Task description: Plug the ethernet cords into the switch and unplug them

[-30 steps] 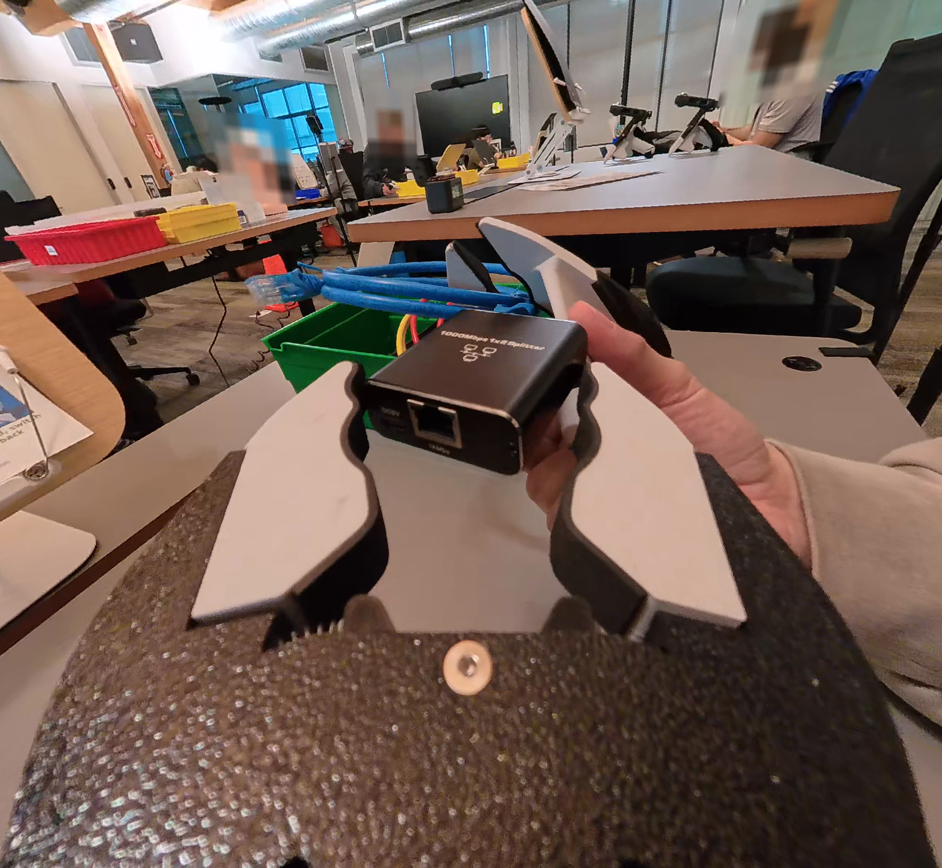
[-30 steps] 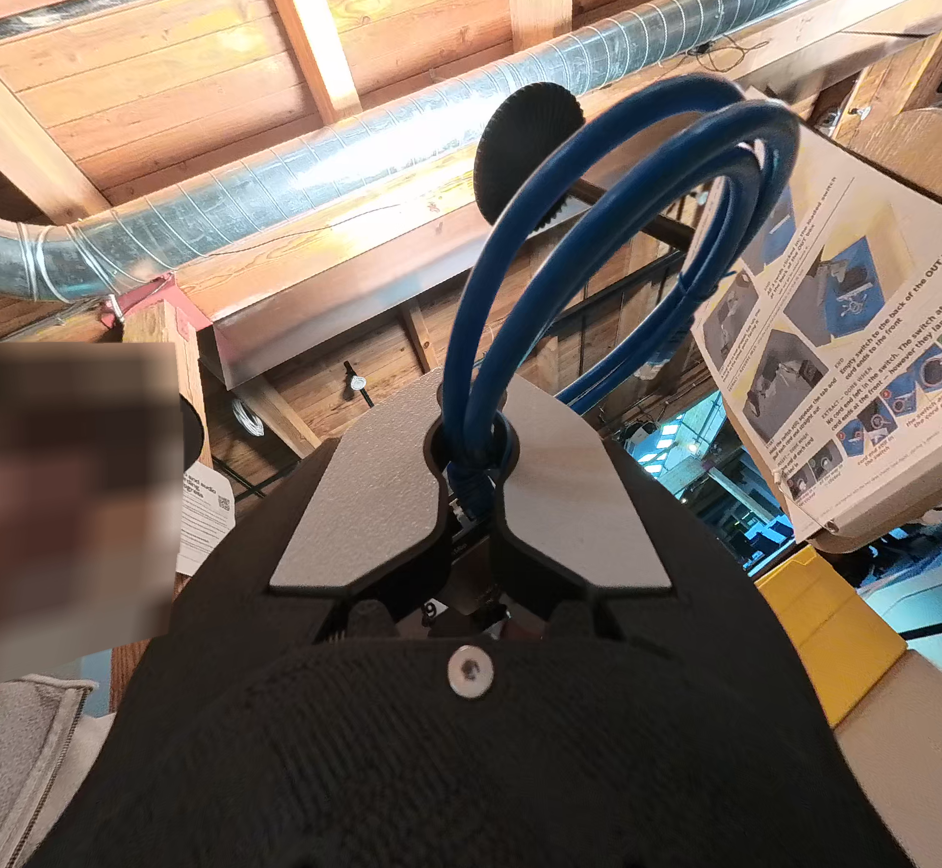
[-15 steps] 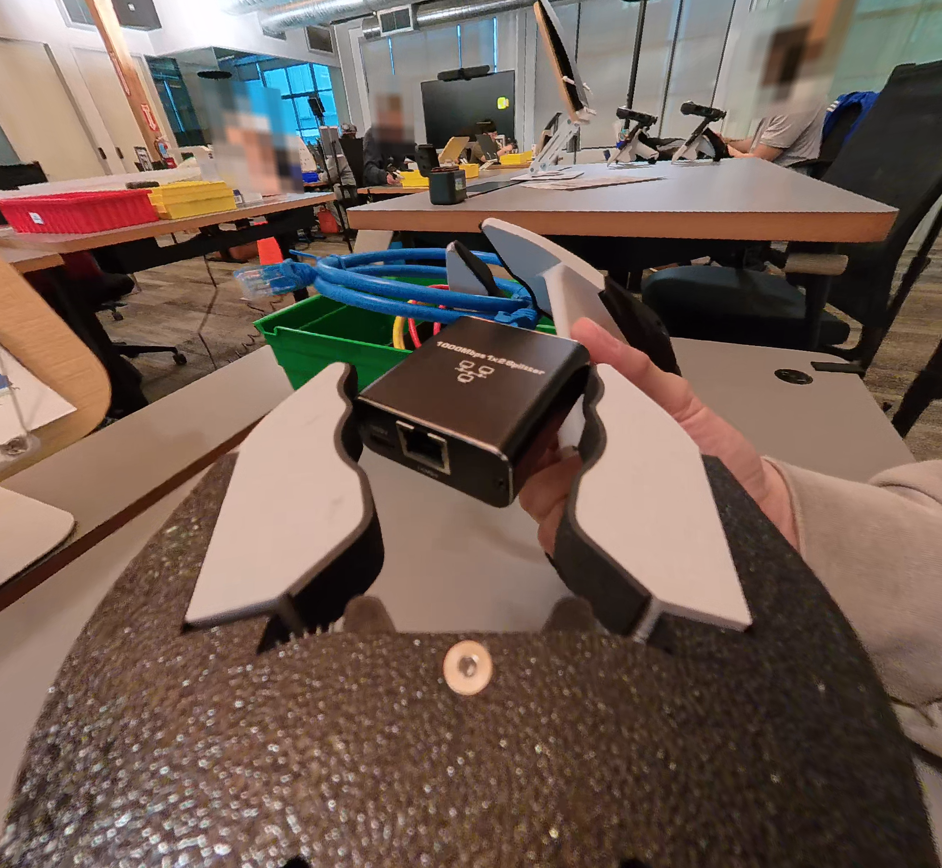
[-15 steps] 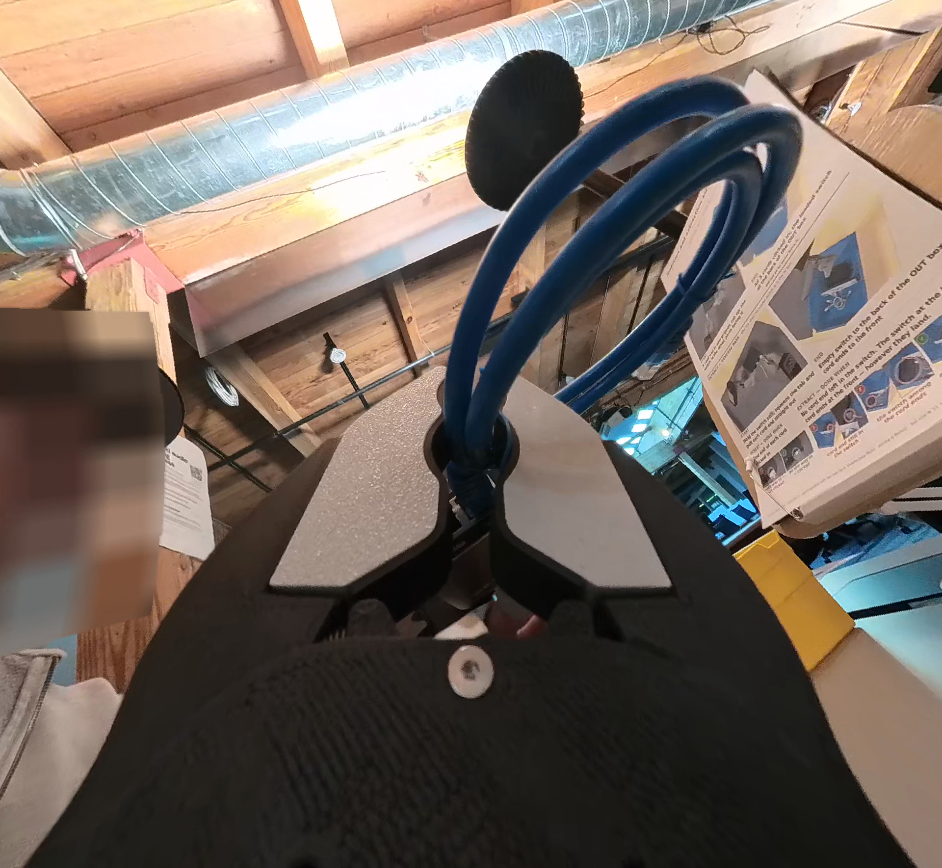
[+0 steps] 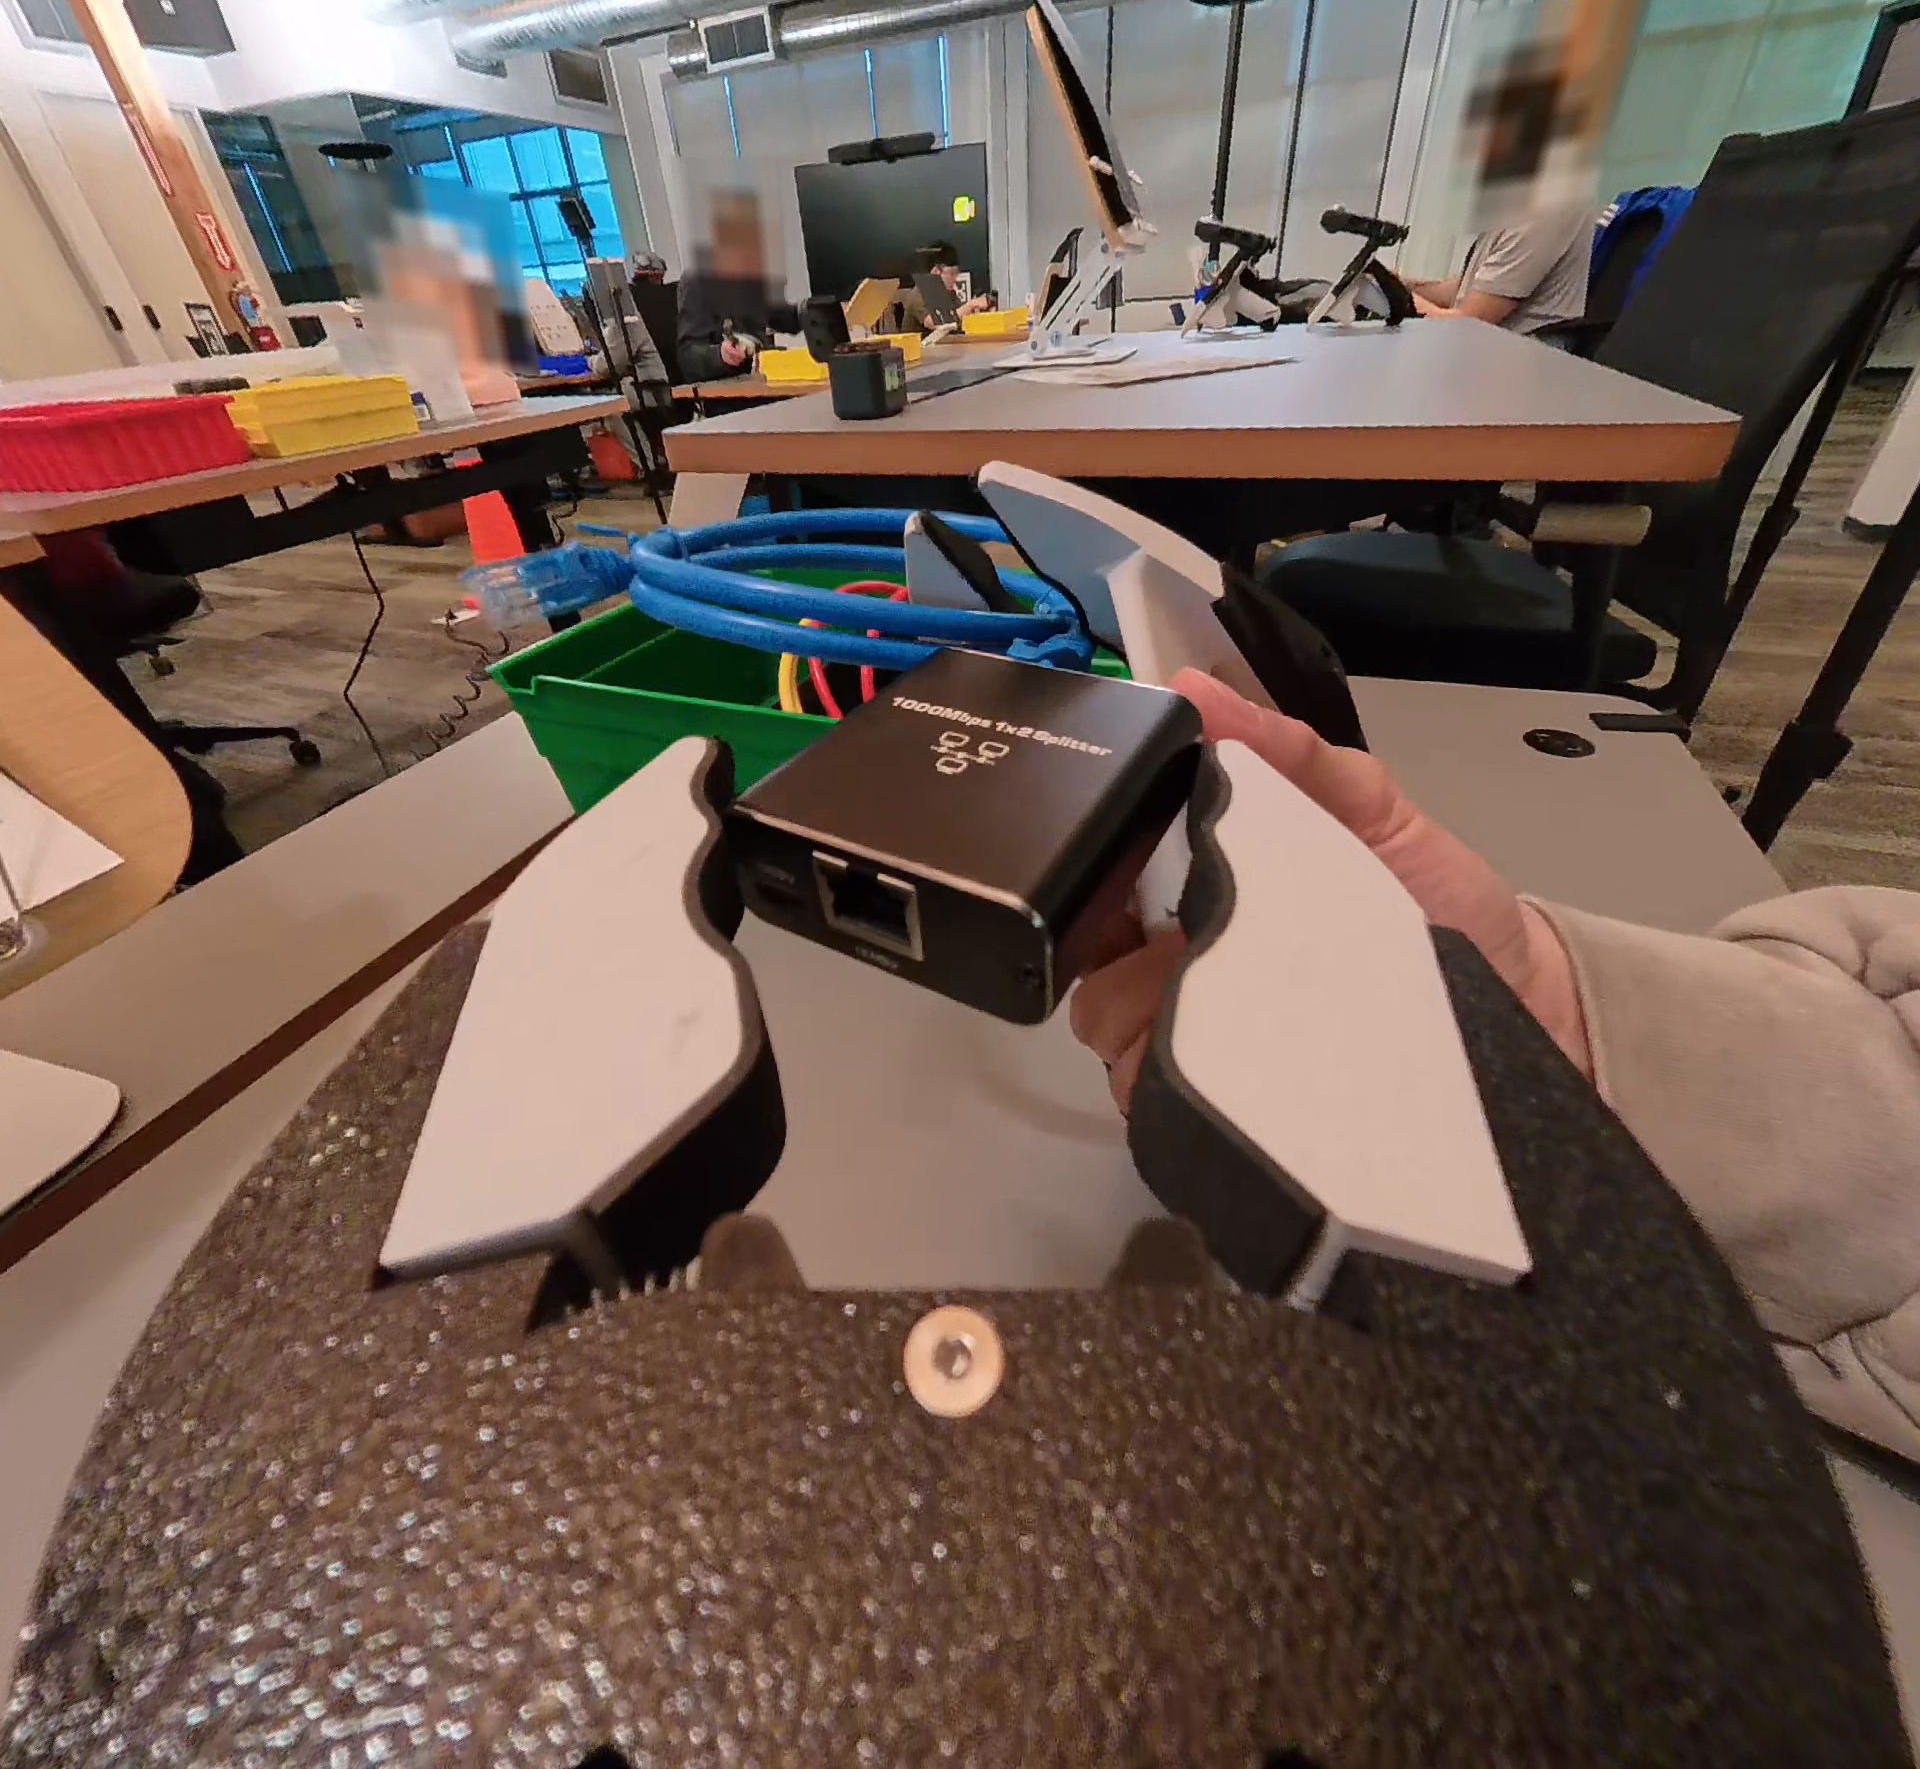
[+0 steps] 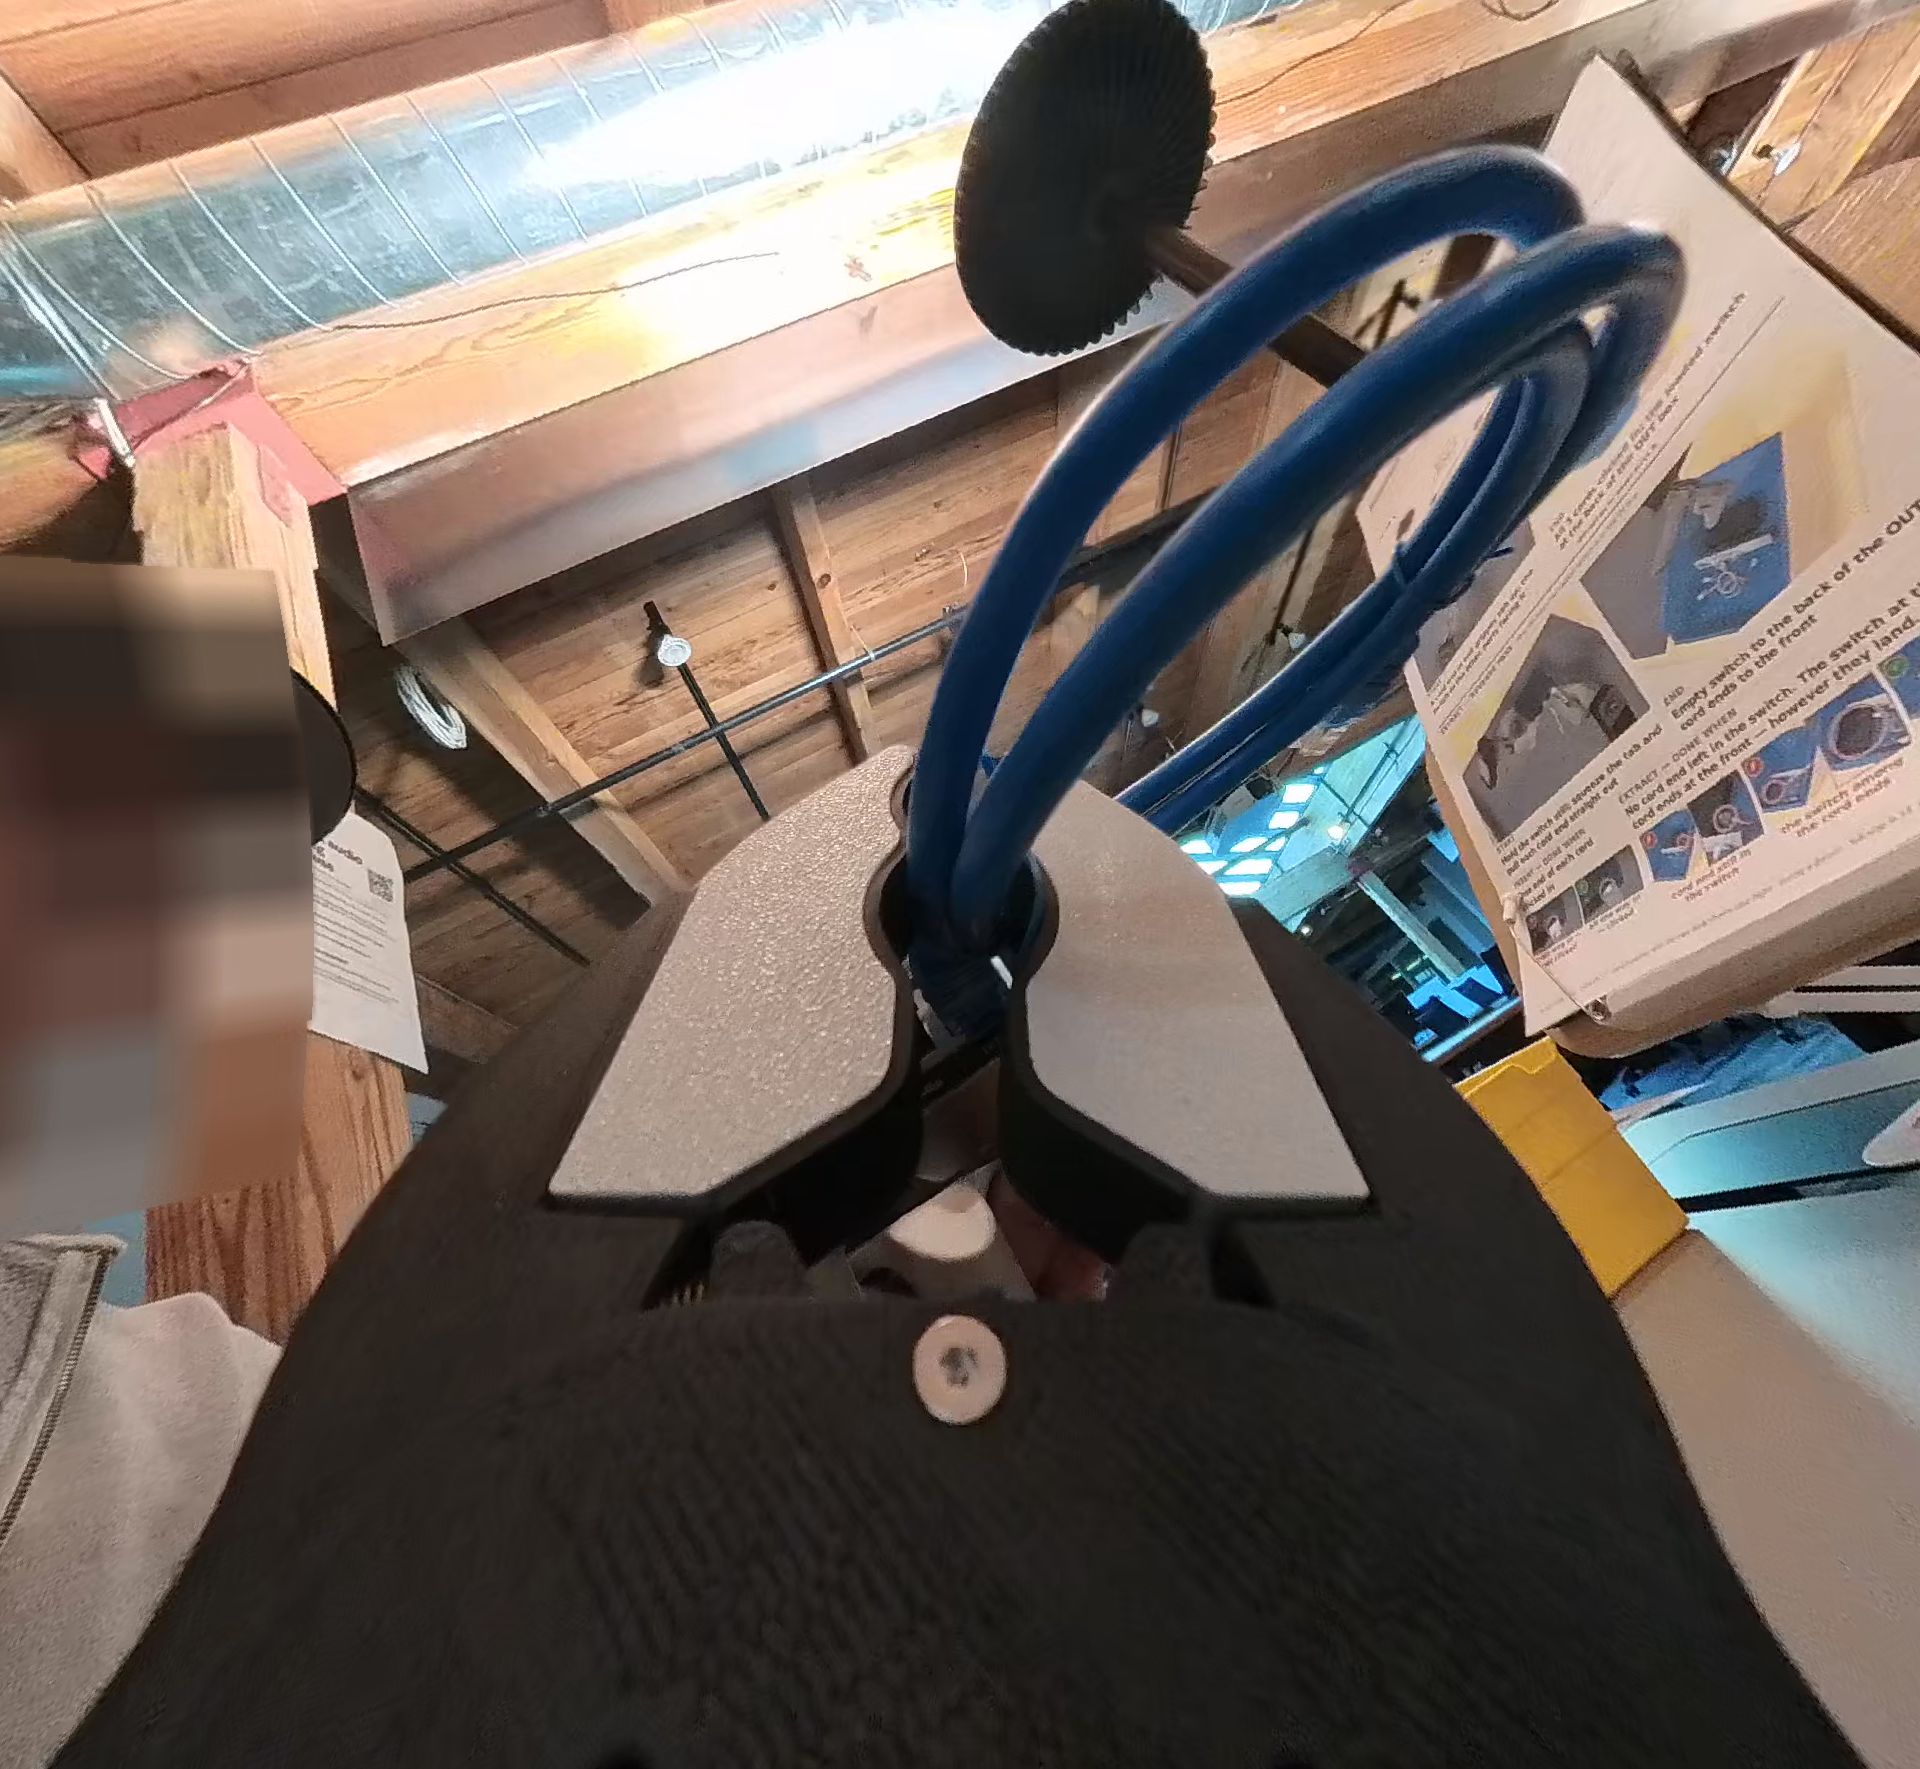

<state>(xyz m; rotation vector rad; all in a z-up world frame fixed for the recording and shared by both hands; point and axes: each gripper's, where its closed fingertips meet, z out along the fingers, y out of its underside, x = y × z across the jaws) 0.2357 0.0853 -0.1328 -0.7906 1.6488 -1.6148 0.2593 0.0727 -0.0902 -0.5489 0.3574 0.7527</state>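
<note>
Black switch [image 5: 966, 826] between left gripper [image 5: 961, 846] fingers — blue cord [image 6: 1195, 576] in right gripper [image 6: 961, 898].

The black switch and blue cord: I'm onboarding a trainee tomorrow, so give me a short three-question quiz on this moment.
1. True or false: the blue ethernet cord is already plugged into the front port of the black switch.
2. Multiple choice: what does the right gripper hold? A) the switch B) the looped blue cord C) nothing
3. Fill in: behind the switch stands a ___ bin with red and yellow cables in it.

Key:
1. False; the front port is empty.
2. B; its jaws are shut on the cord, while a bare hand steadies the switch between the fingers of the left gripper.
3. Green.
</note>
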